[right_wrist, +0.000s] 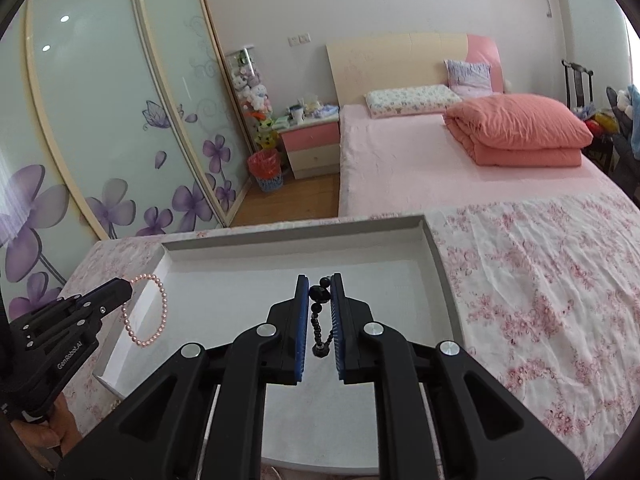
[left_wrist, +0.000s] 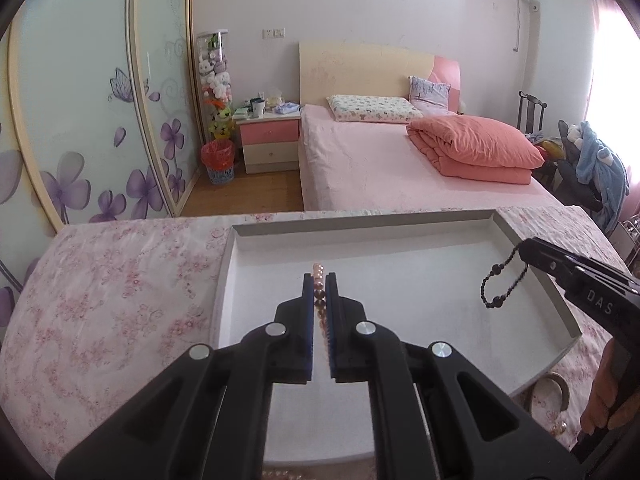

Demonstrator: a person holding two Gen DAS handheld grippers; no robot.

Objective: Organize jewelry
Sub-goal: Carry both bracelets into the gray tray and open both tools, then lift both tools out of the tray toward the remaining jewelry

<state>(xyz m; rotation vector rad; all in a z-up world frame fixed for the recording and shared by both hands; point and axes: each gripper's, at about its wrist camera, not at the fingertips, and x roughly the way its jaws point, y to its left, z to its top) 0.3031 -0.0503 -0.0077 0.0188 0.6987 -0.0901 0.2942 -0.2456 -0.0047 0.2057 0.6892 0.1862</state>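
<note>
Jewelry is midway to being sorted: the white tray (right_wrist: 434, 248) on the floral-clothed counter (right_wrist: 540, 300) looks bare inside, with both pieces hanging above it. The left gripper (left_wrist: 319, 280) is clamped on a pink pearl bracelet (right_wrist: 146, 312), a closed loop of small glossy beads. The right gripper (right_wrist: 320, 282) pinches a black beaded strand (left_wrist: 500, 284), mixed bead sizes, dangling. Setting both down remains; more beads seem to lie at the tray's near edge.

The left gripper (right_wrist: 127, 286) body bore white lettering reading "GenRobot.AI". The right gripper (left_wrist: 522, 246) body bore white letters "DAS", cut off at the frame edge.
</note>
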